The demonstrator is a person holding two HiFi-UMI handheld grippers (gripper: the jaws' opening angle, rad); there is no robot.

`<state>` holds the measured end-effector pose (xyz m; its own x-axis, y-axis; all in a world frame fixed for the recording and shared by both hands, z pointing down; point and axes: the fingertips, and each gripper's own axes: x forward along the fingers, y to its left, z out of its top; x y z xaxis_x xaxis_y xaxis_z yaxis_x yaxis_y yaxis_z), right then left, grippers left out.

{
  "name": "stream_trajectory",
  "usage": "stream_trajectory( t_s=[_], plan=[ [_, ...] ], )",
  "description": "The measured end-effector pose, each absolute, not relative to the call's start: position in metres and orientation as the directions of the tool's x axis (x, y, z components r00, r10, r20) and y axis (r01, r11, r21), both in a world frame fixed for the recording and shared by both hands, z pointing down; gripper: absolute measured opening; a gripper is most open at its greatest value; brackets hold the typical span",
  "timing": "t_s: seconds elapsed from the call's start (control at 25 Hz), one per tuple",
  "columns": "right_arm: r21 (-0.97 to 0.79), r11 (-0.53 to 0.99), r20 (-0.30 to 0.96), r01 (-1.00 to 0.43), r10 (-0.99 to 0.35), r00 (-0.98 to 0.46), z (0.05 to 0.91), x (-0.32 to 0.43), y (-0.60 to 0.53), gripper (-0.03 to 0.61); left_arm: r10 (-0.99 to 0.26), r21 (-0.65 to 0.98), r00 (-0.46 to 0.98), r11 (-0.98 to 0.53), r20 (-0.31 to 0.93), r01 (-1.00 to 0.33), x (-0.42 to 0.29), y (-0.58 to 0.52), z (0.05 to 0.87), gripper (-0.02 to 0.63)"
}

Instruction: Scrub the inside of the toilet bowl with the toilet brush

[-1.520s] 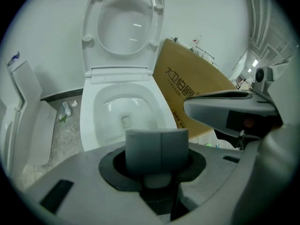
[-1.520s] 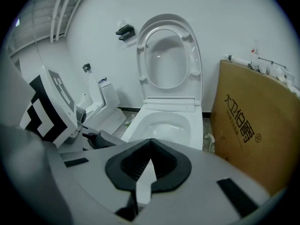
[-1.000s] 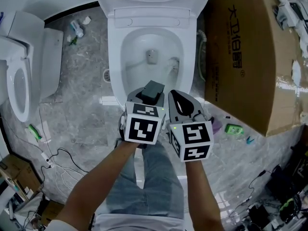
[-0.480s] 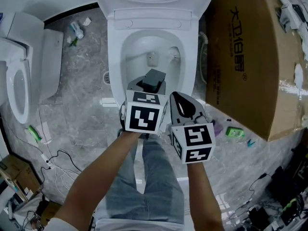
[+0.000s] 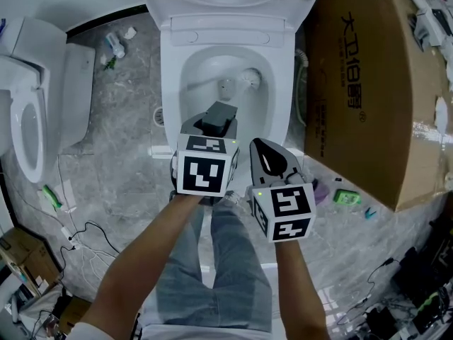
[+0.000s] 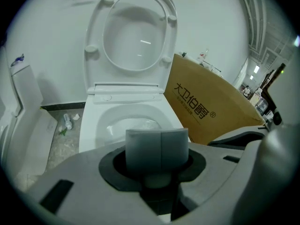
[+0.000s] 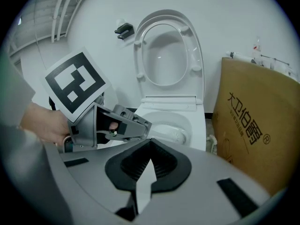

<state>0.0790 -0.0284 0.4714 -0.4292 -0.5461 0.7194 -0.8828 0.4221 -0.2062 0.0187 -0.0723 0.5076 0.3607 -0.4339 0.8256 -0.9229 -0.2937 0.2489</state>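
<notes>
The white toilet (image 5: 170,83) stands with lid and seat raised, its bowl open below me. In the bowl, toward the back right, lies the white brush head (image 5: 249,78), which the right gripper view also catches (image 7: 174,134). My right gripper (image 5: 262,144) hovers over the front rim and is shut on the thin white brush handle (image 7: 145,182). My left gripper (image 5: 219,114) hangs beside it over the front of the bowl, its grey pads (image 6: 157,146) pressed together with nothing between them. In the head view the handle is hidden under the grippers.
A big brown cardboard box (image 5: 368,83) leans close against the toilet's right side. A second toilet (image 5: 28,119) stands at the left. Cables (image 5: 85,239), a bottle and litter (image 5: 113,44) and a green object (image 5: 345,195) lie on the grey marble floor.
The brush head has slid from the bowl's right side toward the back. Both grippers have shifted slightly, the left one a little to the left.
</notes>
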Motion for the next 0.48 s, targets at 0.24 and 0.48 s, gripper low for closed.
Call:
stream_trajectory(
  t_s=[0.24,0.48],
  plan=[
    [-0.213,0.434,0.726,-0.875,-0.529,-0.439,0.478,0.071,-0.028,0.002,-0.417,0.227,0.329,-0.275,0.848,-0.934,0.001,-0.069,0.525,0.156],
    [-0.217,0.443,0.726,-0.870,-0.523,-0.447,0.481,0.065,-0.029,0.002,-0.424,0.208,0.307,-0.265,0.852,-0.942,-0.012,-0.075,0.532,0.156]
  ],
)
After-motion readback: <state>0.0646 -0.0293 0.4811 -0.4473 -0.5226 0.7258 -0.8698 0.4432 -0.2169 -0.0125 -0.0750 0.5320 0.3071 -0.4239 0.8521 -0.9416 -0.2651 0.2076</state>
